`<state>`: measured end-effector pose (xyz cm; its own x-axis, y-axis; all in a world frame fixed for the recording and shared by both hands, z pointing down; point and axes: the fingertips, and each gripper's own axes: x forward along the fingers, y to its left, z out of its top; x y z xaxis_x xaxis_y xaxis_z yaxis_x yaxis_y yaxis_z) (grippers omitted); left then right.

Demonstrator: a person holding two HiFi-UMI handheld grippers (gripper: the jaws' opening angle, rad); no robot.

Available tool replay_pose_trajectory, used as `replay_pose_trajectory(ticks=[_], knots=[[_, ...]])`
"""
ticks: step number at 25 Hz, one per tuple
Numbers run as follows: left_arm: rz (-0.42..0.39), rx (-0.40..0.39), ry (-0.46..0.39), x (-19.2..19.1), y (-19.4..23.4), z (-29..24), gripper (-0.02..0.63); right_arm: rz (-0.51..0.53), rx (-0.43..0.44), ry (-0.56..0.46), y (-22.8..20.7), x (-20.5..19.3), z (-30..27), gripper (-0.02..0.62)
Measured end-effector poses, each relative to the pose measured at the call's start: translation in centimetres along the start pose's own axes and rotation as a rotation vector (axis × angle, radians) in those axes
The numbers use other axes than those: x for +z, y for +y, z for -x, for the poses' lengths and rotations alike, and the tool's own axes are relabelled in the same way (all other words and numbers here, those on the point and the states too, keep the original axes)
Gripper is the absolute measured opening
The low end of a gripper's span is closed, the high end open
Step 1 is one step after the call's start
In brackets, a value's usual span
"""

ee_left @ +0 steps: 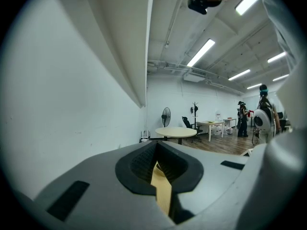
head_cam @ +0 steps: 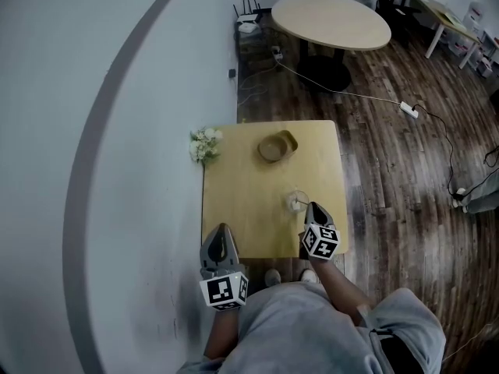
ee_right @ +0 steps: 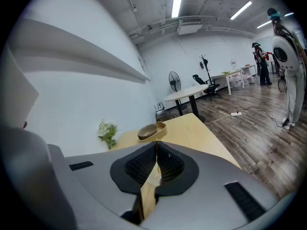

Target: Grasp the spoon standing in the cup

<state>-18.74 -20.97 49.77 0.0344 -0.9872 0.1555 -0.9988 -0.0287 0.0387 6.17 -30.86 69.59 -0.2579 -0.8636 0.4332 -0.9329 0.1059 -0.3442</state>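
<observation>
A small clear cup (head_cam: 294, 202) stands on the light wooden table (head_cam: 249, 209), toward its near right. The spoon (head_cam: 301, 202) in it shows only as a thin pale line. My right gripper (head_cam: 312, 207) is shut, its tip just right of the cup and very close to it. In the right gripper view the shut jaws (ee_right: 156, 146) hide the cup. My left gripper (head_cam: 221, 229) is shut and empty over the table's near left edge. In the left gripper view it (ee_left: 156, 145) points across the room.
A wooden bowl on a small tray (head_cam: 277, 146) sits at the table's far side. White flowers (head_cam: 204, 144) are at the far left corner against the wall (head_cam: 117, 170). A round table (head_cam: 331, 19) and a floor cable (head_cam: 374, 97) lie beyond. People stand far off (ee_left: 242, 119).
</observation>
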Motion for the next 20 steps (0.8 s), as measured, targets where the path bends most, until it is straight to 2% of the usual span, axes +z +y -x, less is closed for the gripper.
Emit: replay_pose_trajectory(ticks=[13, 20], knots=[[0.012, -0.060, -0.024, 0.4, -2.6, 0.2, 0.002, 0.104, 0.077, -0.133, 2.3, 5.5, 4.7, 0.003], [-0.005, -0.100, -0.034, 0.7, -4.4, 0.7, 0.002, 0.154, 0.110, -0.255, 3.1, 9.3, 9.0, 0.003]])
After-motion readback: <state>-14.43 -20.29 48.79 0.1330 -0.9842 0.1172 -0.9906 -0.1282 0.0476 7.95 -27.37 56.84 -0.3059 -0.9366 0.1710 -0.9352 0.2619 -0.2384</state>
